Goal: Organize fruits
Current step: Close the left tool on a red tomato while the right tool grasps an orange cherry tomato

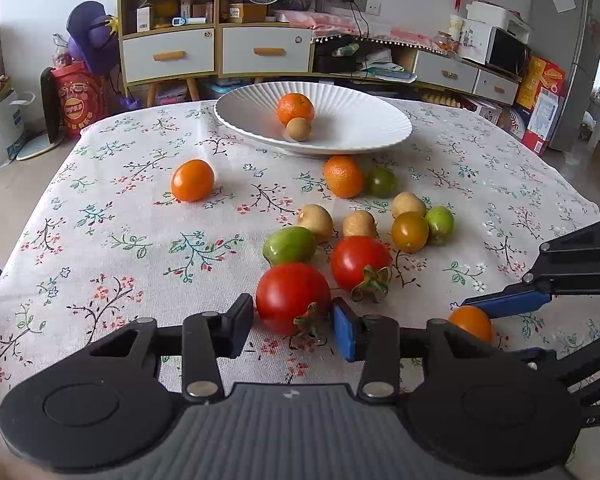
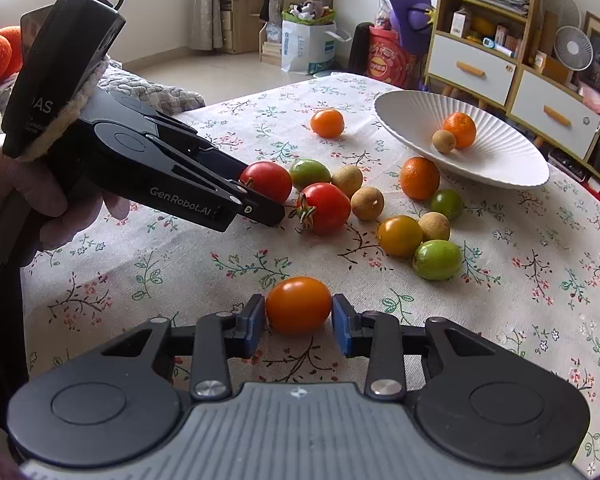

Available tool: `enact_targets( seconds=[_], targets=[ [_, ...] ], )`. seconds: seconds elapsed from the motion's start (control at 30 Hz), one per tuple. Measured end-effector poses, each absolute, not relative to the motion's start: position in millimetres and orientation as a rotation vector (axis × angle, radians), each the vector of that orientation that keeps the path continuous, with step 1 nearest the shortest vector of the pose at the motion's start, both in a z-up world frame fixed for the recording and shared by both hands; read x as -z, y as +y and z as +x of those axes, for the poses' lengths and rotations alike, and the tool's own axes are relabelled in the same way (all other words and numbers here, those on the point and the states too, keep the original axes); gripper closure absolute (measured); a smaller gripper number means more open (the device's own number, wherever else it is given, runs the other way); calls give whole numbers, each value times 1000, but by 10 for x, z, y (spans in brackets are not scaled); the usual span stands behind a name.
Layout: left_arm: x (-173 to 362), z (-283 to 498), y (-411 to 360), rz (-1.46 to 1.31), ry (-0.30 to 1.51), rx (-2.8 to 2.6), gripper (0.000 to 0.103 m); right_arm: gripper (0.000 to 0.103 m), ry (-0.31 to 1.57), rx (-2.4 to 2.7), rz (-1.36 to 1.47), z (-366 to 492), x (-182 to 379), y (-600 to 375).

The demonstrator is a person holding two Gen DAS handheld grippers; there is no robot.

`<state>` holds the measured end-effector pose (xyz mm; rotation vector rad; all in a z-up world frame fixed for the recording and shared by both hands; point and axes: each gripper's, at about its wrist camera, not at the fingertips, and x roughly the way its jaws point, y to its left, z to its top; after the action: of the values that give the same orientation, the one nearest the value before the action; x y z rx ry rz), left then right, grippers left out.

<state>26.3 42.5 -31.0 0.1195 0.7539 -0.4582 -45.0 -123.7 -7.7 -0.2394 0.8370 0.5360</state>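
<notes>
My left gripper (image 1: 293, 322) is shut on a red tomato (image 1: 292, 296) resting on the floral tablecloth; it also shows in the right wrist view (image 2: 266, 196). My right gripper (image 2: 299, 318) is shut on an orange tomato (image 2: 299, 305), also on the cloth. A white ribbed plate (image 1: 360, 128) at the back holds a mandarin (image 1: 295, 109) and a longan (image 1: 298, 129). Loose on the cloth lie a second red tomato (image 1: 360, 262), a mandarin (image 1: 343, 176), an orange tomato (image 1: 192, 180), green fruits, longans and a yellow tomato (image 1: 409, 232).
The table's near left edge (image 2: 32, 280) drops off beside a person's hand and the left gripper body (image 2: 140, 160). Shelves and drawers (image 1: 216, 48) stand behind the table. Bags and a purple toy (image 1: 92, 40) sit on the floor at back left.
</notes>
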Motion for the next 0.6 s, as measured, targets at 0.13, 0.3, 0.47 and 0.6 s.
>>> enact_targets(
  seconds=[0.13,0.3,0.47,0.6],
  targets=[
    [303,260,414,125,758,461,66,71,837,-540,-235,-443,73,-1233],
    [273,271,428,113,760,456,66,71,831,-537,-233,-428,43,-1223],
    [229,278,438,101,752,461,67,71,820,-525,-211,-360,-21,-1222],
    [195,272,432,99,743,466,67,71,816,-509,-192,-282,-54,-1224]
  ],
)
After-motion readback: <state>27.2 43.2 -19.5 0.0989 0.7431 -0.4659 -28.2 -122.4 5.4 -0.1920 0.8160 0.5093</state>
